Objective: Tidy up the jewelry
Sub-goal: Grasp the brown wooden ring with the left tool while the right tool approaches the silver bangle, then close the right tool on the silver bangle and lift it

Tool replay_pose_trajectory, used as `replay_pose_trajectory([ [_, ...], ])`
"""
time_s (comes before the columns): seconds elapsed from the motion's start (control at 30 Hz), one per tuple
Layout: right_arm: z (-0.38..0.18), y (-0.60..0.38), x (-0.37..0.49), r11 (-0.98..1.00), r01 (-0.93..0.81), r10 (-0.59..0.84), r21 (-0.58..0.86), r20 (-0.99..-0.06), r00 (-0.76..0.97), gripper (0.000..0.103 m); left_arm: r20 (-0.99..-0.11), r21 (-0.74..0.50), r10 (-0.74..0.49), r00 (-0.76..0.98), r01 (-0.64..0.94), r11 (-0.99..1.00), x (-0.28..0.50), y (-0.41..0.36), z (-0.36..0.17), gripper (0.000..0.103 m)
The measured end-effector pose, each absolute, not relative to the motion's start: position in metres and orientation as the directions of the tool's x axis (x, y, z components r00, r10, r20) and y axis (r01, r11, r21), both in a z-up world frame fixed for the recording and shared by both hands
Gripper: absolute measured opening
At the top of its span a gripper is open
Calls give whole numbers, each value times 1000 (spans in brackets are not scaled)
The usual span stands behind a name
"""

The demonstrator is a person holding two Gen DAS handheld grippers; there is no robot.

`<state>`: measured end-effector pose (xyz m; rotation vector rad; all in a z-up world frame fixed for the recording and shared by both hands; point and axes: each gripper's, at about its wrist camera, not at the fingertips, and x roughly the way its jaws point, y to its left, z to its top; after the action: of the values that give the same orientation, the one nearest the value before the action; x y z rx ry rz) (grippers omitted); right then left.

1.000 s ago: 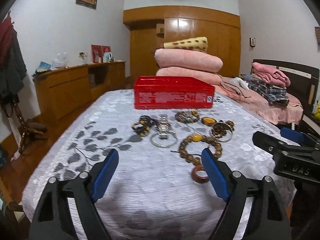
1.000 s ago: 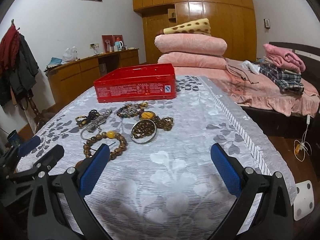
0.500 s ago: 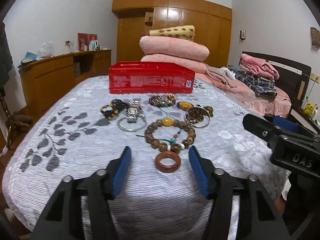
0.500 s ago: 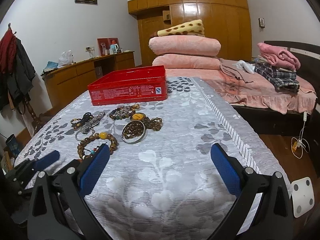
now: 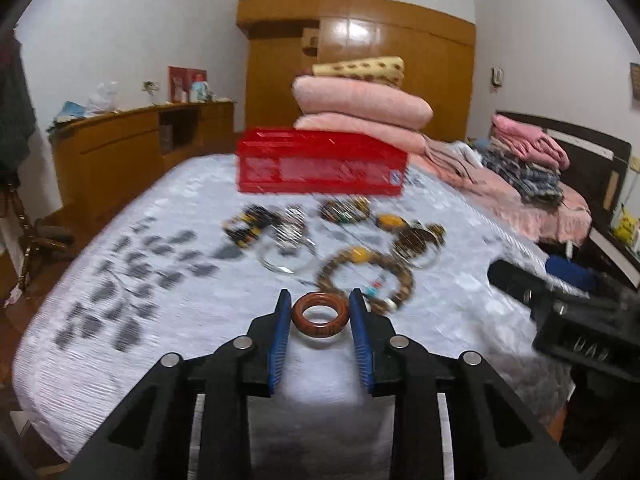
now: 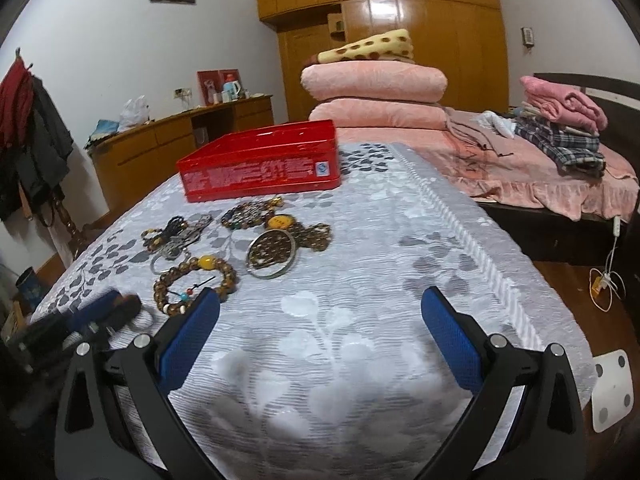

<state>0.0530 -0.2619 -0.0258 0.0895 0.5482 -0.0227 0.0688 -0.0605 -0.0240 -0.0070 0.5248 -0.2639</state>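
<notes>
Grey leaf-patterned tablecloth [image 6: 360,240]; red tin [image 6: 260,172] at far end, jewelry in front. Right gripper [image 6: 320,320] spread wide, empty. Left gripper [image 5: 320,316] jaws, just closing, clamp brown ring [image 5: 320,315] at near edge.

A reddish-brown ring [image 5: 319,315] sits between blue pads [image 5: 279,340]. At twelve o'clock from it a plain red box [image 6: 262,168] stands on a pale grey cloth [image 6: 360,280] with darker grey leaves. Brown beads [image 6: 192,280] carry one amber-yellow bead; behind, pink blankets [image 6: 376,96] lie under a yellow, brown-spotted one [image 6: 372,49].
</notes>
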Motion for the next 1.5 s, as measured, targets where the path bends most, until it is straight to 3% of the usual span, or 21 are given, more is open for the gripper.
replay_pose_trajectory([
  [0.3, -19, -247, 75, 997, 24, 15, 67, -538, 843, 97, -496, -71, -162, 853, 146, 987, 95, -32, -15, 29],
  [0.5, -17, -246, 101, 998, 22, 20, 66, -577, 817, 90, -493, -75, -168, 854, 151, 986, 112, -36, -5, 29],
  [0.6, -20, -243, 115, 997, 19, 31, 76, -607, 794, 81, -492, -83, -174, 853, 153, 985, 120, -38, -2, 29],
  [1.03, -33, -230, 151, 997, 62, -15, 41, -704, 710, 80, -516, -96, -188, 835, 162, 982, 146, -38, -3, 29],
  [1.5, -43, -223, 169, 997, 81, -65, -17, -769, 636, 69, -545, -114, -223, 808, 192, 975, 155, -39, -7, 30],
])
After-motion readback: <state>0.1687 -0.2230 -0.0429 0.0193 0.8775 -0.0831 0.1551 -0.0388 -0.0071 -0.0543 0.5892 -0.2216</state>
